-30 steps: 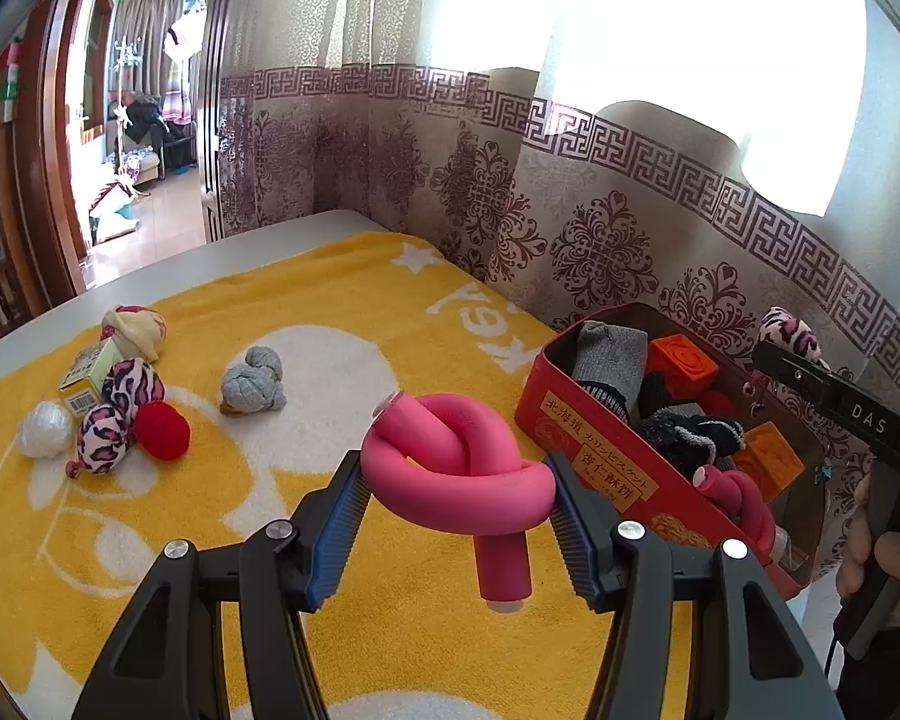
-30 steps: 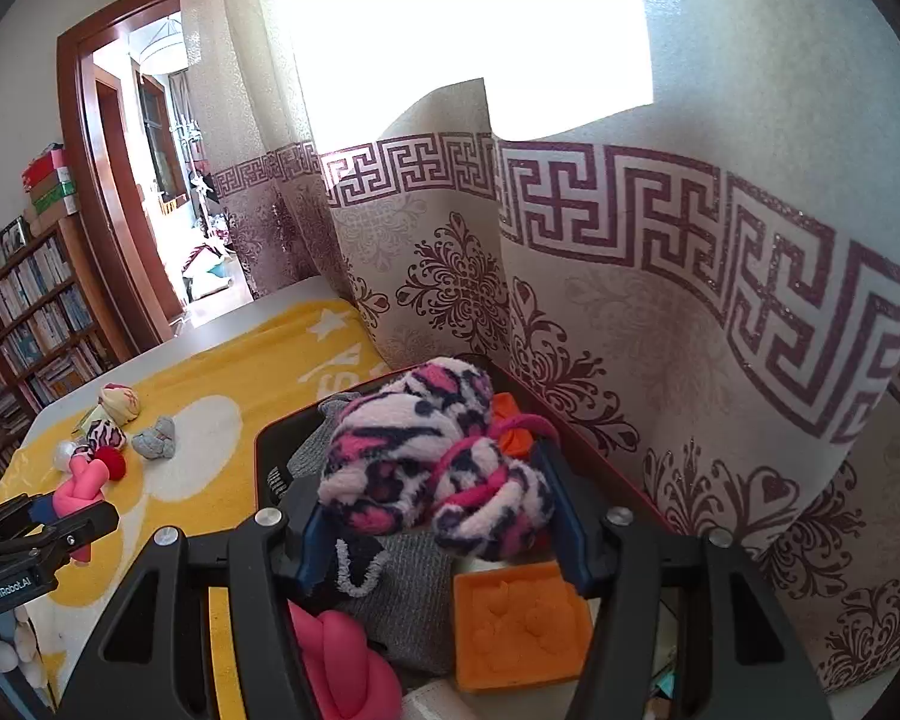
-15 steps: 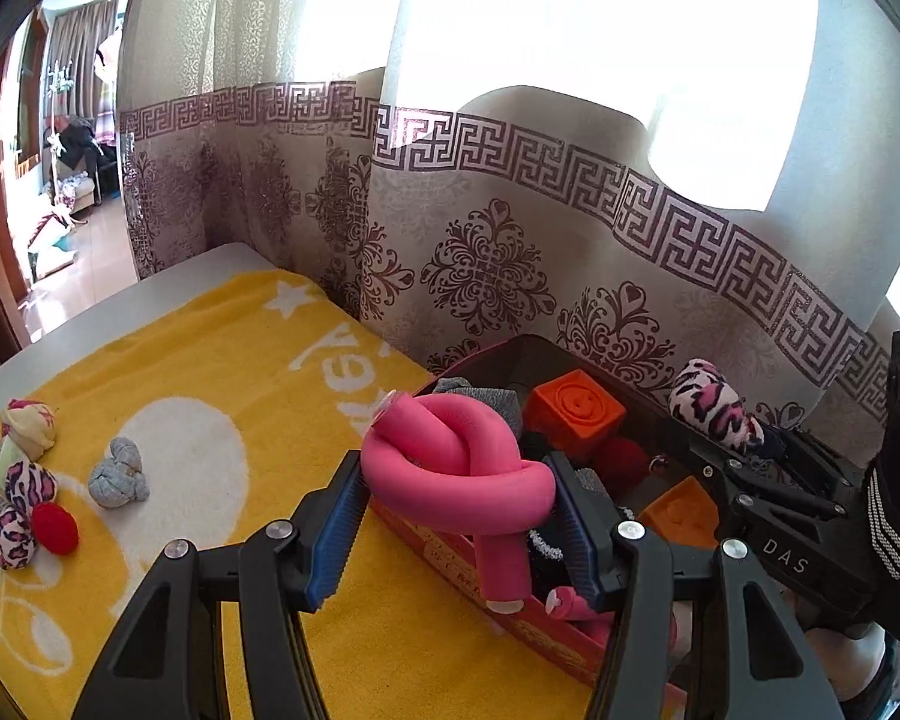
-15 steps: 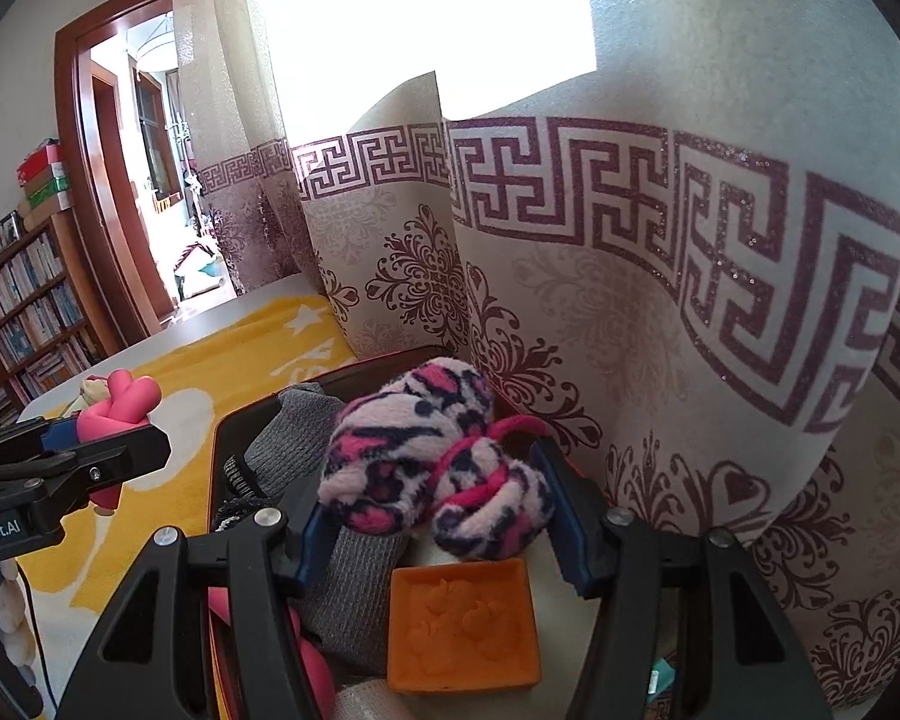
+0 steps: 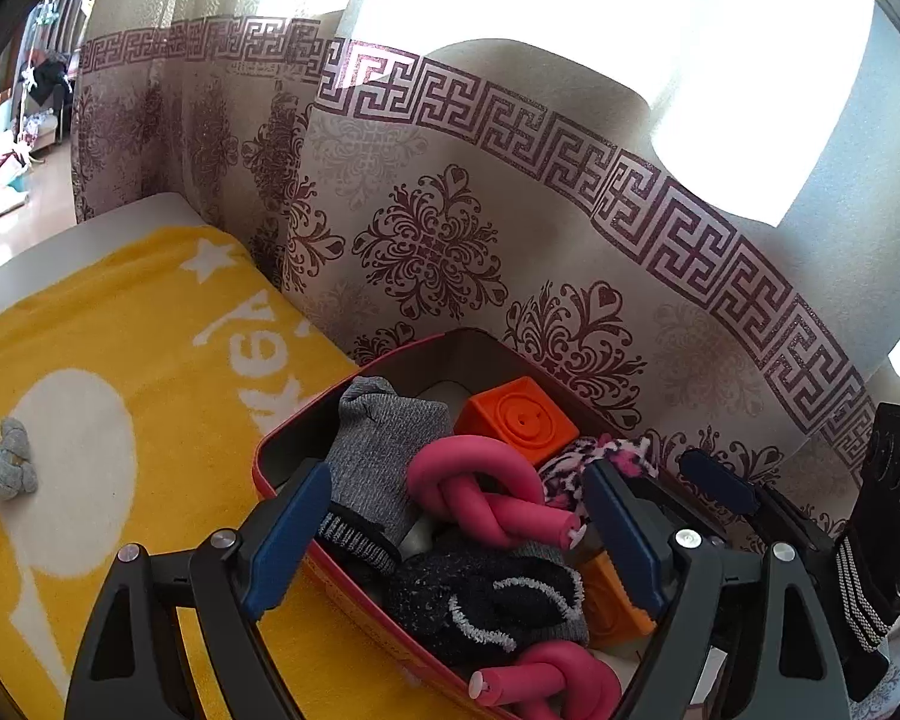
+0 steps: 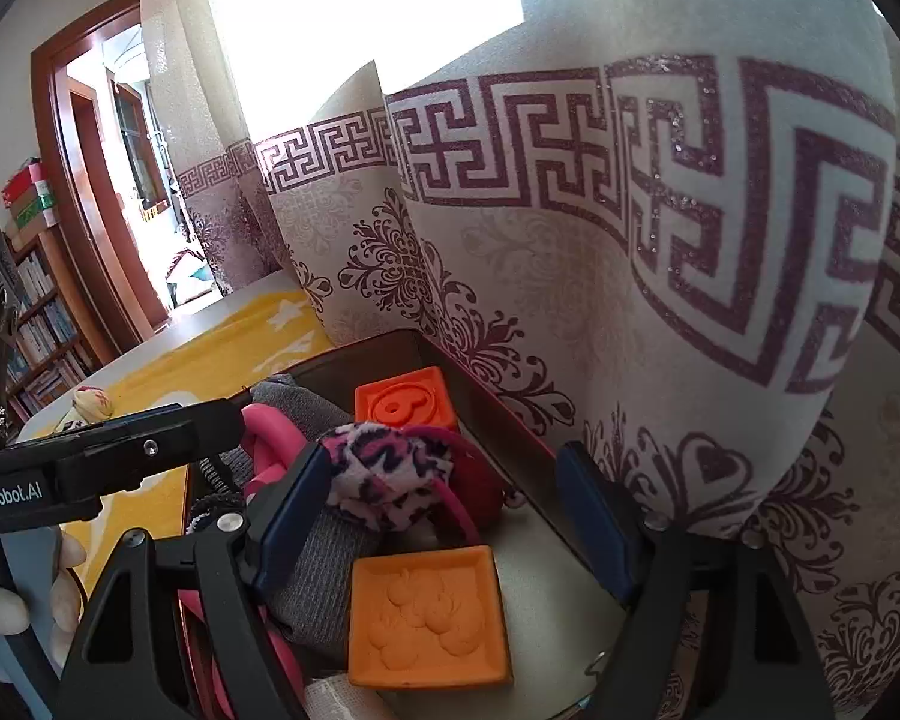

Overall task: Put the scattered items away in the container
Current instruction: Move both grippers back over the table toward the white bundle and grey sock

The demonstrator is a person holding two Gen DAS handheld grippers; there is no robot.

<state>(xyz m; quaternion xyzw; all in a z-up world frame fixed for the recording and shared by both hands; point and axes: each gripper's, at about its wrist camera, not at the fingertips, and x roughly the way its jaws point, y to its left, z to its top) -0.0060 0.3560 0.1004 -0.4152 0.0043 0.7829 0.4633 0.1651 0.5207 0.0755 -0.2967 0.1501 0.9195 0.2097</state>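
1. The left gripper (image 5: pixel 456 540) hangs over the near end of the red tin (image 5: pixel 282 438), pointing down into it. Its jaws are opening, and the blue pads stand clear of everything.
2. Between those pads, but touching neither, the knotted pink foam roller (image 5: pixel 480 495) lies in the tin on the grey sock (image 5: pixel 378 450) and the dark fuzzy sock (image 5: pixel 486 594). Its long free end runs toward the right pad.
3. The right gripper (image 6: pixel 444 516) is poised over the tin's curtain-side end, also tilted downward with its jaws opening. The leopard-print knot (image 6: pixel 384 474) sits against the left pad and well off the right one, resting on the tin's contents just this side of the orange cube (image 6: pixel 405 405). An orange embossed block (image 6: pixel 429 618) lies nearer.
4. Both things appear delivered.
5. Farther out from the tin, on the yellow blanket (image 5: pixel 120 312), a grey knotted sock (image 5: pixel 6 468) waits. It lies left of the tin, so the left gripper looks the nearer one; reaching it should mean swinging leftward across the blanket.
6. Another bundle (image 6: pixel 90 405) lies farther off still.
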